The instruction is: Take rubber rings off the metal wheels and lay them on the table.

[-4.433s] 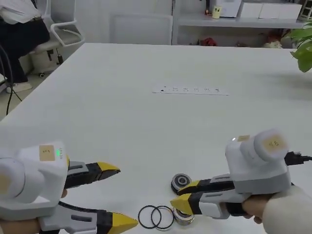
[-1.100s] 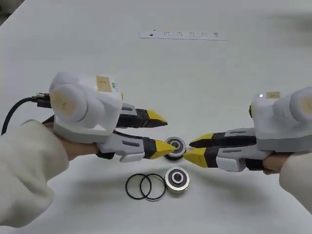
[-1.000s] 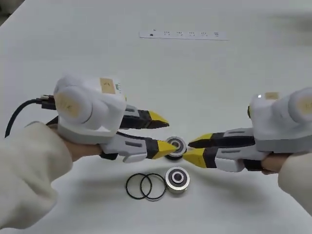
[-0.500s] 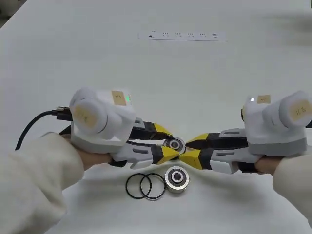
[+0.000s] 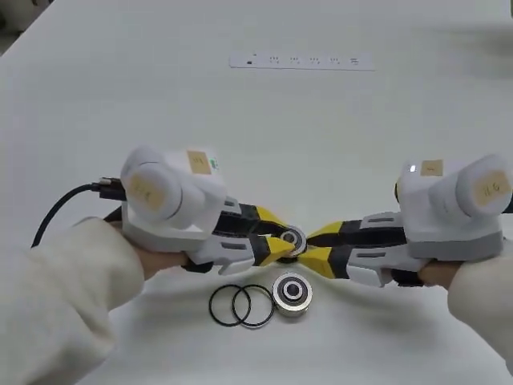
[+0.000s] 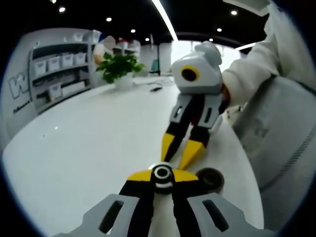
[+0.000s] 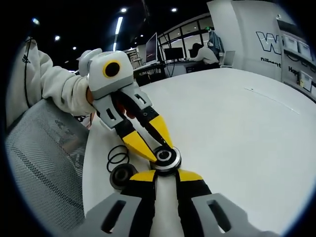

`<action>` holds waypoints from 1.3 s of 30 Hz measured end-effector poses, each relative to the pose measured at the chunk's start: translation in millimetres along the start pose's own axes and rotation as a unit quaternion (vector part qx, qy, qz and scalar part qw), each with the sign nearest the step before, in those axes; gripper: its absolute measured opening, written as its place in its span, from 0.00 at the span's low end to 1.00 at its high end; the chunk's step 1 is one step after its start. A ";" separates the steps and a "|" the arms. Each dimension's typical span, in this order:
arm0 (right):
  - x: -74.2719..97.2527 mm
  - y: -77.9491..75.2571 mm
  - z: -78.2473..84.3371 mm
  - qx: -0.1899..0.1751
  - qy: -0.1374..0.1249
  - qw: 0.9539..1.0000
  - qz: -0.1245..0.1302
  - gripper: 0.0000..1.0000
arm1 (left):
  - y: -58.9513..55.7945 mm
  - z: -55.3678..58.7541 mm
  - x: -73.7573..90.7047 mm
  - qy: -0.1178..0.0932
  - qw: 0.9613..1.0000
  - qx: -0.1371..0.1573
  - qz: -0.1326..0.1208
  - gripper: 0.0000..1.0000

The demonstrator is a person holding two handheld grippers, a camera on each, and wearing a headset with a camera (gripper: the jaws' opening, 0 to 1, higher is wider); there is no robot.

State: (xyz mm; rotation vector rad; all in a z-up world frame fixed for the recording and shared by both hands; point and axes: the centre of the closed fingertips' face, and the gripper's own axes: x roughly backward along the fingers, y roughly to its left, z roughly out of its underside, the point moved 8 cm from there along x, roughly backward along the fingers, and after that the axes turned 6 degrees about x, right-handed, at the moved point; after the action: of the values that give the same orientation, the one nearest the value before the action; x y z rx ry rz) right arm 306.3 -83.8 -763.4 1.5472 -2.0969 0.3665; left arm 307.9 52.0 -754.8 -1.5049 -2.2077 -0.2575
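we note left hand-held gripper (image 5: 280,241) clamped on metal wheel (image 5: 292,238); right hand-held gripper (image 5: 309,245) tips at it, we cannot tell its grip.

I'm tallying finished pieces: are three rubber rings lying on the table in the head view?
No, two rubber rings lie overlapping on the table beside a metal wheel.

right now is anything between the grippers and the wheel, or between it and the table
Nothing visible: the left gripper and right gripper both have their jaws at the metal wheel. Two rubber rings and a second wheel lie just toward the person; the table on the far side is open.
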 end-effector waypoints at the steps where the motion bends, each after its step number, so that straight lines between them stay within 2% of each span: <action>1: 0.4 0.3 0.7 0.004 0.003 1.000 0.002 0.10 | -0.2 -0.1 -0.1 0.000 1.000 0.000 -0.001 0.14; 3: 0.4 -0.6 1.3 0.009 0.007 1.000 0.008 0.06 | -0.8 -0.1 -0.4 -0.001 1.000 0.000 -0.002 0.14; 10: -0.7 -3.0 -0.4 0.011 0.020 1.000 0.020 0.01 | -4.0 1.5 -0.8 -0.007 1.000 -0.005 -0.007 0.14; 16: 2.2 -3.3 -0.9 -0.057 0.021 0.998 0.029 0.00 | -6.3 2.8 -1.0 -0.012 1.000 -0.013 -0.014 0.14; 21: 6.2 -6.0 0.9 -0.123 0.008 0.992 0.029 0.00 | -6.8 2.9 -1.1 -0.013 1.000 -0.015 -0.015 0.13; 27: 7.3 -4.8 0.5 -0.156 0.002 0.987 0.029 0.00 | -7.4 3.0 -1.0 -0.013 1.000 -0.015 -0.014 0.13; 34: 8.2 -2.5 -2.4 -0.163 -0.007 0.986 0.029 0.00 | -7.1 3.2 -0.5 -0.014 1.000 -0.016 -0.015 0.13; 39: 9.1 -1.4 -4.5 -0.177 -0.018 0.984 0.026 0.00 | -6.9 3.4 -0.3 -0.015 1.000 -0.015 -0.014 0.13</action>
State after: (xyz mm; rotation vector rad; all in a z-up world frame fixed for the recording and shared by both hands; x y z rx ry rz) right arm 306.6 -89.4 -754.7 1.2997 -2.0957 -0.0190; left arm 300.8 50.4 -757.2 -1.5027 -2.2596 -0.2802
